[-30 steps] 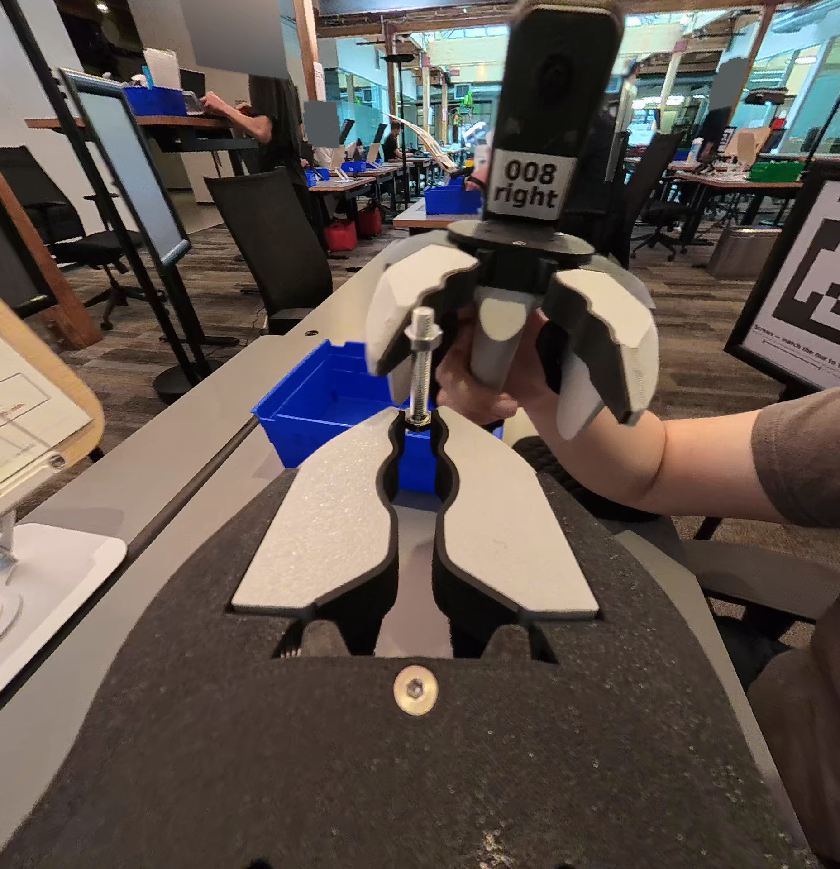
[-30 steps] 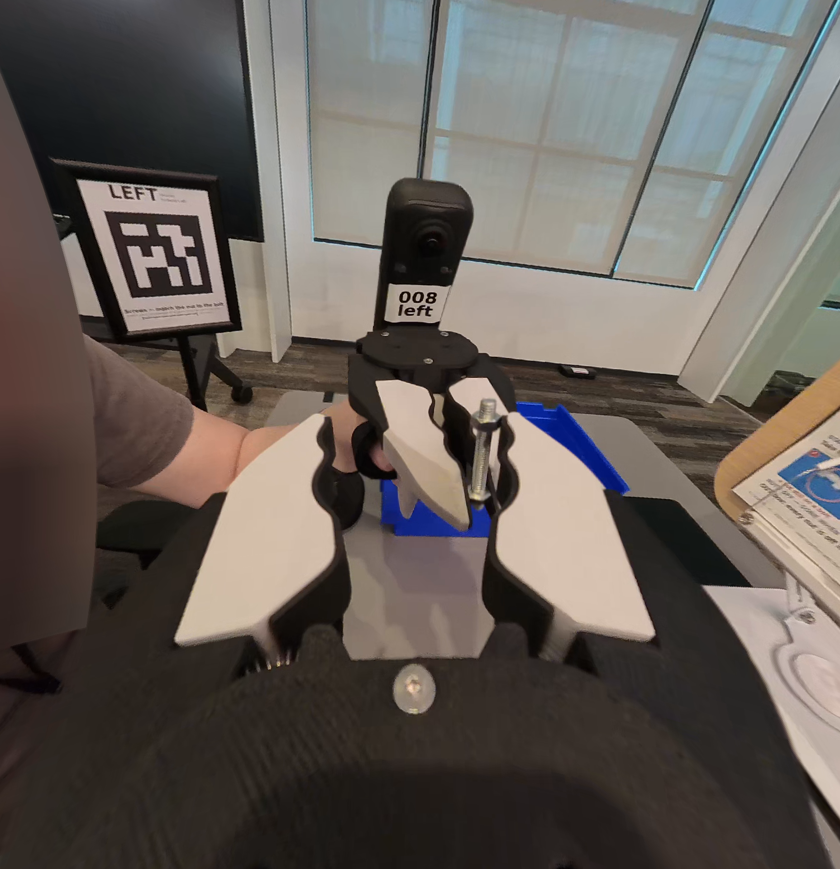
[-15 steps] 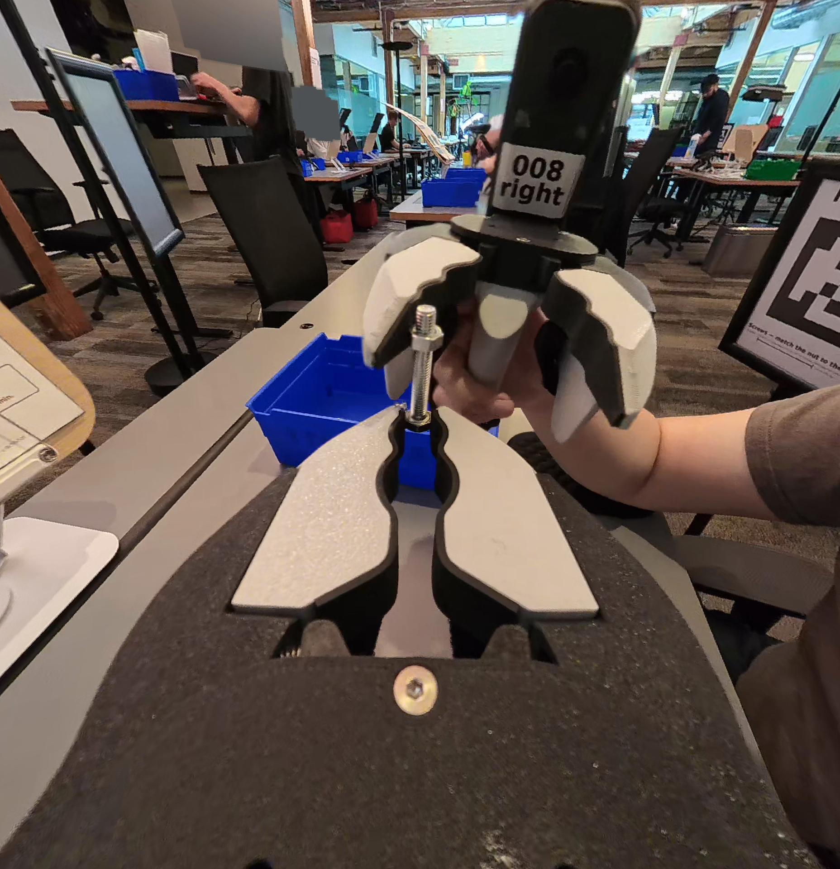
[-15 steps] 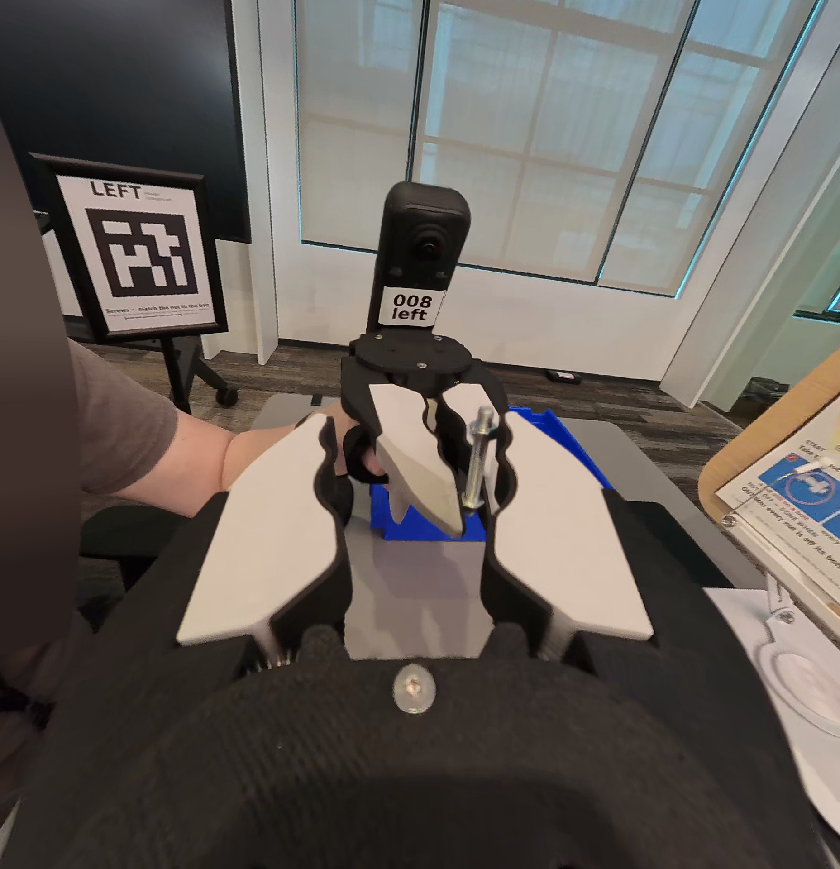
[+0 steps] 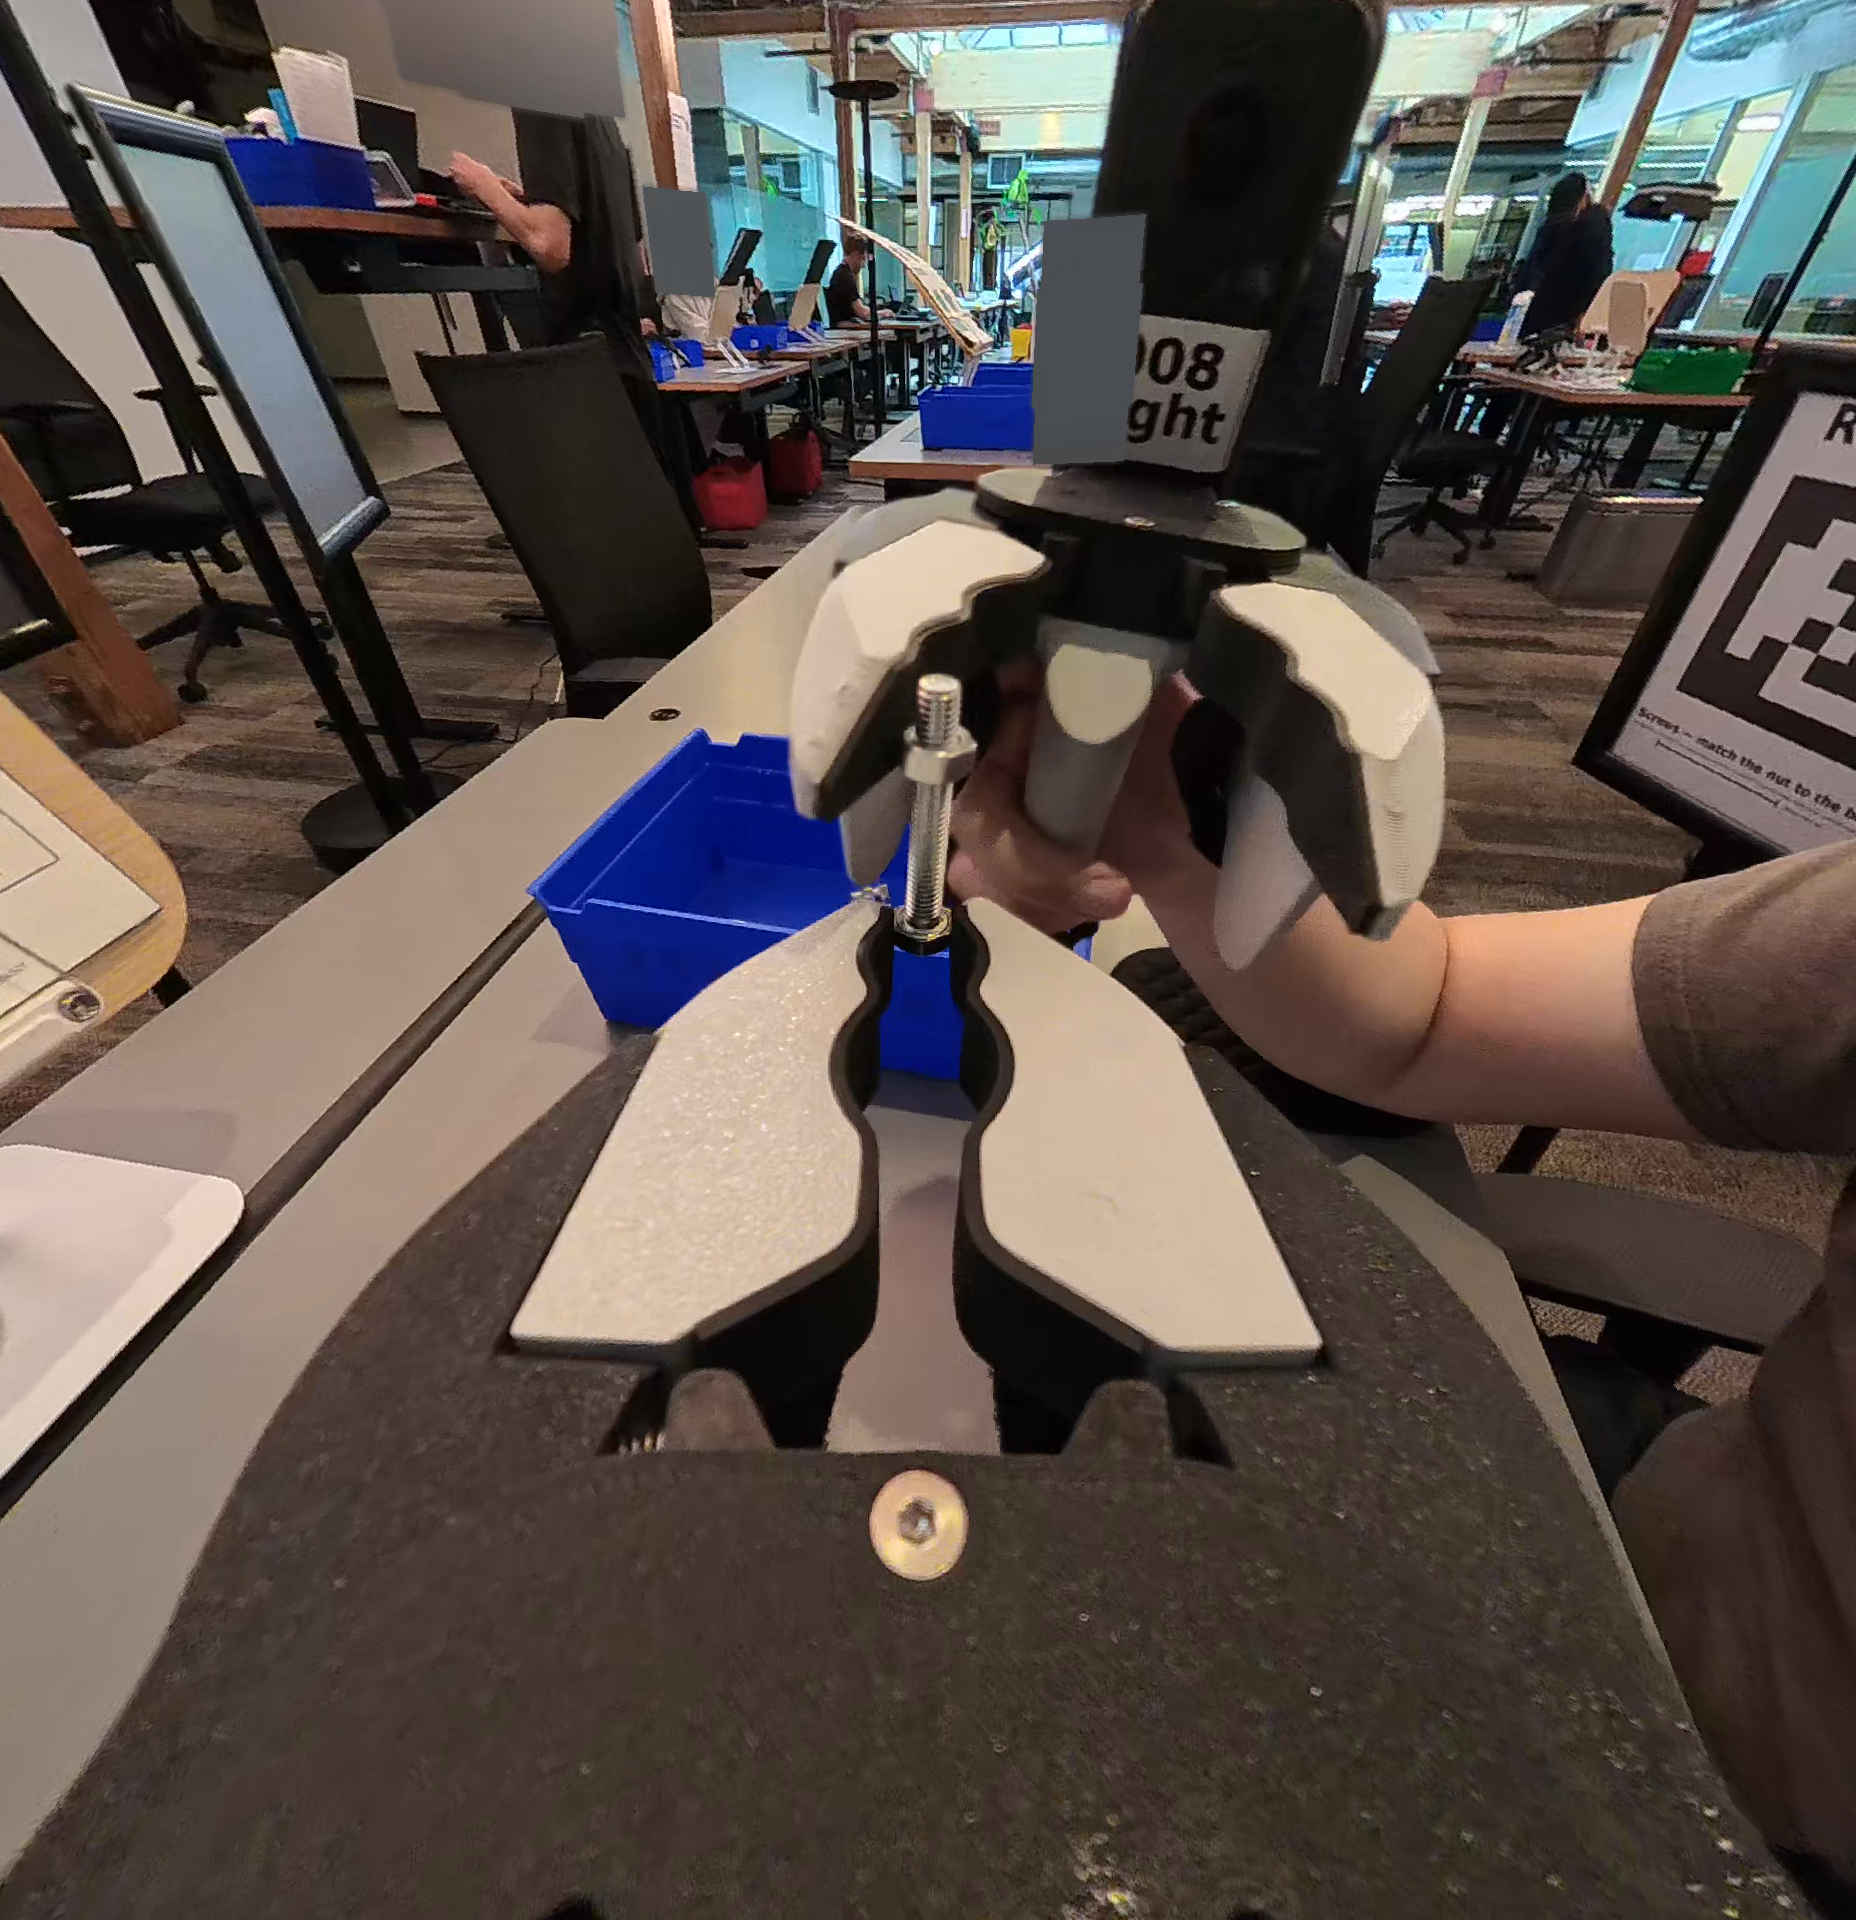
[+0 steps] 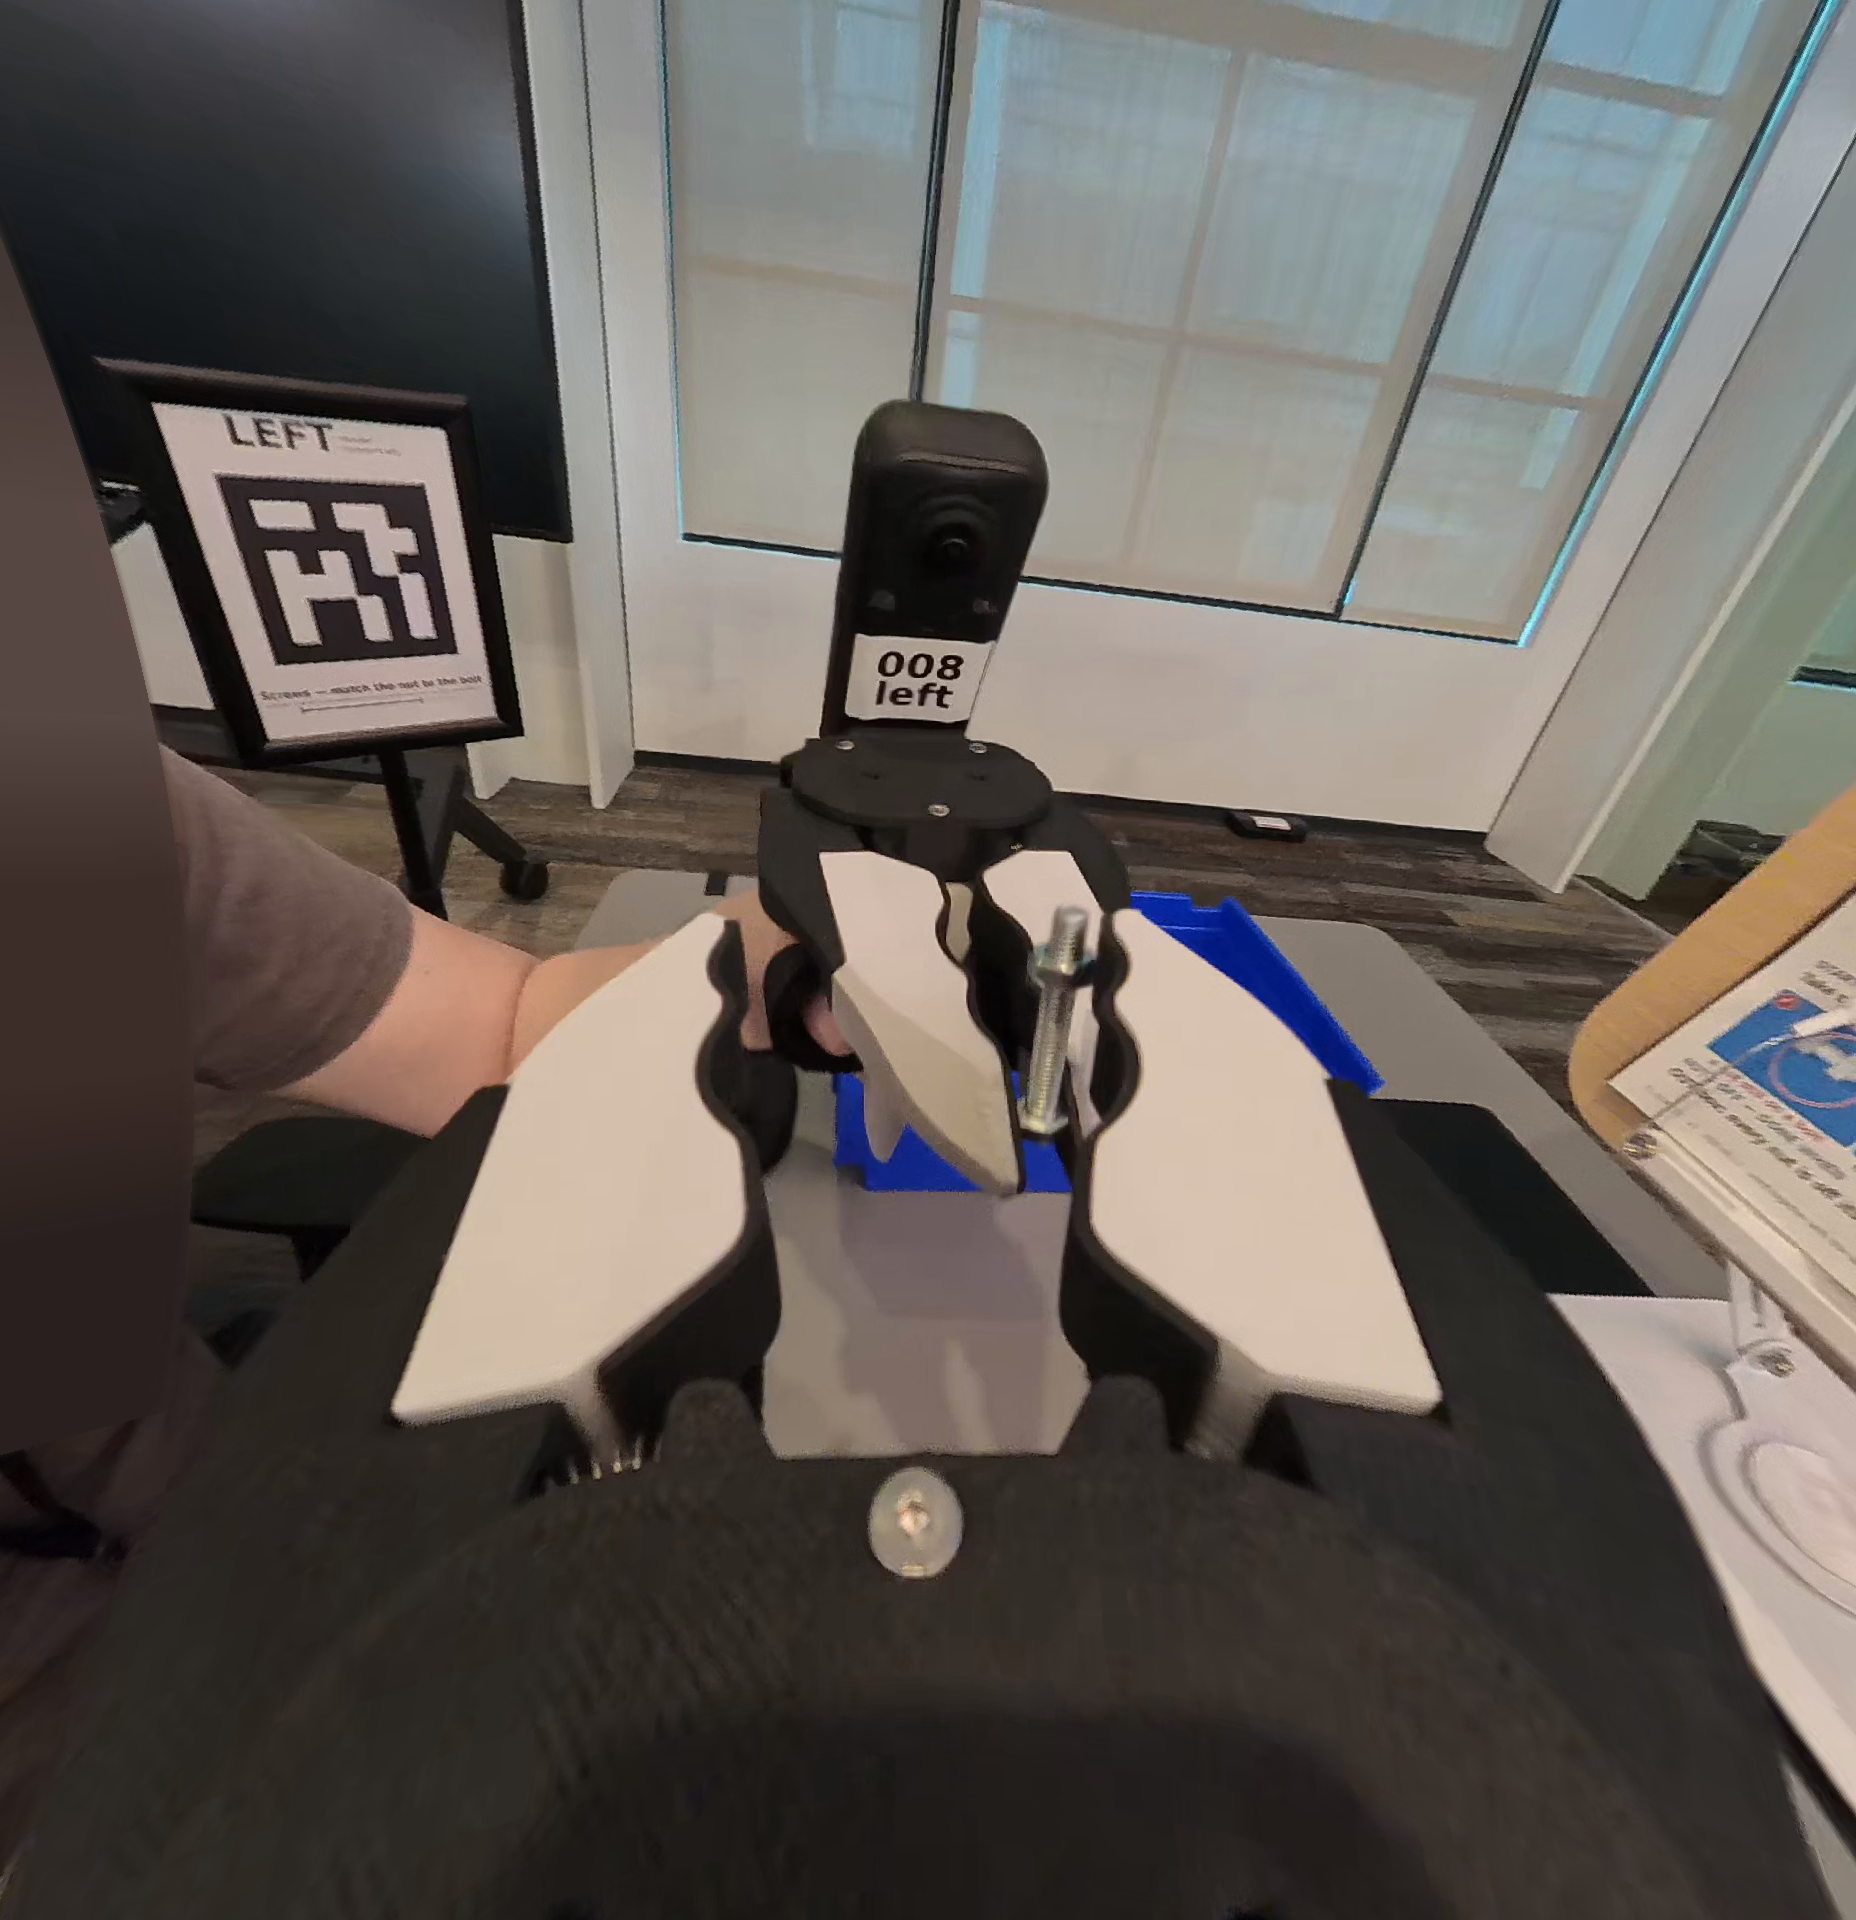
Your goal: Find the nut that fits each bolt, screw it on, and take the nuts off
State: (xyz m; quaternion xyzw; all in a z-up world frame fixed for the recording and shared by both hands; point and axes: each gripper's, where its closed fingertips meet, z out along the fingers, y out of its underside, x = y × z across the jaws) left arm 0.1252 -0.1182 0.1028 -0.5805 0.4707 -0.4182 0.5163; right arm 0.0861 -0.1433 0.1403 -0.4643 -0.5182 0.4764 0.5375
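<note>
- Left wrist view: the bolt [image 5: 929, 821] is standing upright, its head pinched in my left gripper [image 5: 924, 935] jaws above the blue bin [image 5: 695, 883]; the nut [image 5: 937, 750] is sitting near the tip.
- Right wrist view: my right gripper [image 6: 908, 997] jaws are gaping wide, holding nothing, one finger just beside the nut [image 6: 1059, 971]; closing off-centre could be tilting the bolt loose.

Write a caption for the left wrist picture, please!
Left gripper holds a bolt upright by its head, nut near the top, open right gripper around it.
</note>
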